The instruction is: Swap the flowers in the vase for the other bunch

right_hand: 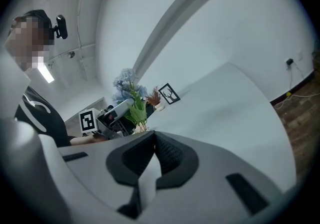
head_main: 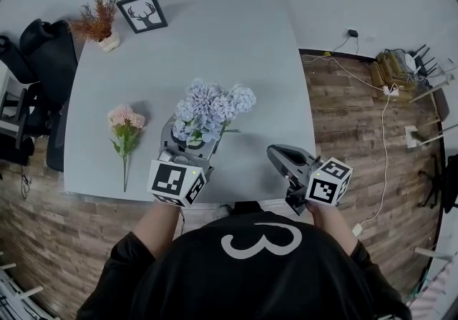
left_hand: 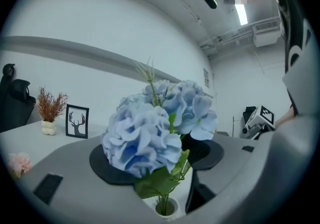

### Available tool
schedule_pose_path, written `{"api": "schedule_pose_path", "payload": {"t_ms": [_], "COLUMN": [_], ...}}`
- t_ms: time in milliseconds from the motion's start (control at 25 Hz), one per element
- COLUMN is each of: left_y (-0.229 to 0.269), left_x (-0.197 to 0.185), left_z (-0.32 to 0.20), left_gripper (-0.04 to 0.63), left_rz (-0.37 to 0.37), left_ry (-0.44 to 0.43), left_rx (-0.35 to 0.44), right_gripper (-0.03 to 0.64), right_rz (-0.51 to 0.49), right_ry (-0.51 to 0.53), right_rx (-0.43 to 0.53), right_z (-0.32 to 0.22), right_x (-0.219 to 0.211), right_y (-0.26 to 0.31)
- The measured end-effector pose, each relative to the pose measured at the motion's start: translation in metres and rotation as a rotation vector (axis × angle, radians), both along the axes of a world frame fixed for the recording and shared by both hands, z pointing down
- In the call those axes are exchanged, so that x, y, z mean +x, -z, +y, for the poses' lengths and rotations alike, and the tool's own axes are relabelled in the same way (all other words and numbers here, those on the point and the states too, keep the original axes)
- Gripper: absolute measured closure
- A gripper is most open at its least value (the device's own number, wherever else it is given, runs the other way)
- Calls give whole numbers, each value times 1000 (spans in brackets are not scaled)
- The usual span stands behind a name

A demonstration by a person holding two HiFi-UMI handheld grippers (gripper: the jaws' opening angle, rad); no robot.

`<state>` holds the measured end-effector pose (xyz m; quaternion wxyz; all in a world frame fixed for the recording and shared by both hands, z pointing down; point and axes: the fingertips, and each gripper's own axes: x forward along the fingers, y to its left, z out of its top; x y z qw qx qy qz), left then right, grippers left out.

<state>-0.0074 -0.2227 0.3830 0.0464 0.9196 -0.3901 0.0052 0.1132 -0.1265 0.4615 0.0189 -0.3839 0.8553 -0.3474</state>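
A bunch of pale blue hydrangeas [head_main: 211,107] stands upright in a small white vase [left_hand: 166,208] near the front of the grey table [head_main: 236,46]. My left gripper [head_main: 189,141] is level around them. Its jaws are apart, one on either side of the stems, and the blooms [left_hand: 150,135] fill the gap in front of the pads. The vase body is hidden under the blooms in the head view. A pink bunch [head_main: 126,122] lies flat on the table left of the vase. My right gripper [head_main: 275,150] is shut and empty at the table's front right, apart from the flowers [right_hand: 125,80].
At the table's far left stand a framed deer picture [head_main: 142,12] and a dried reddish plant in a small white pot [head_main: 98,21]. A black office chair [head_main: 43,54] is beside the table's left edge. Cables and wooden pieces [head_main: 393,68] lie on the floor at the right.
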Motion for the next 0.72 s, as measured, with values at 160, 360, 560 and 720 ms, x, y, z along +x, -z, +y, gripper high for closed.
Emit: {"api": "schedule_pose_path", "payload": {"t_ms": [160, 360, 560, 720], "left_y": [-6, -12, -13, -12], "left_x": [-1, -5, -17, -23], "left_z": [4, 4, 3, 9], "left_gripper": [273, 224, 187, 172], "left_rz": [-18, -24, 22, 42], "left_ry": [-26, -32, -6, -32], "left_rx": [-23, -71, -134, -167], "right_gripper": [607, 607, 607, 607], "right_rz": [-6, -9, -18, -13], "right_ry": [-4, -11, -35, -59], "right_rx": [0, 0, 18, 42], "right_z": [5, 14, 24, 30], "right_x": [-6, -14, -18, -24], "right_y": [1, 0, 6, 14]}}
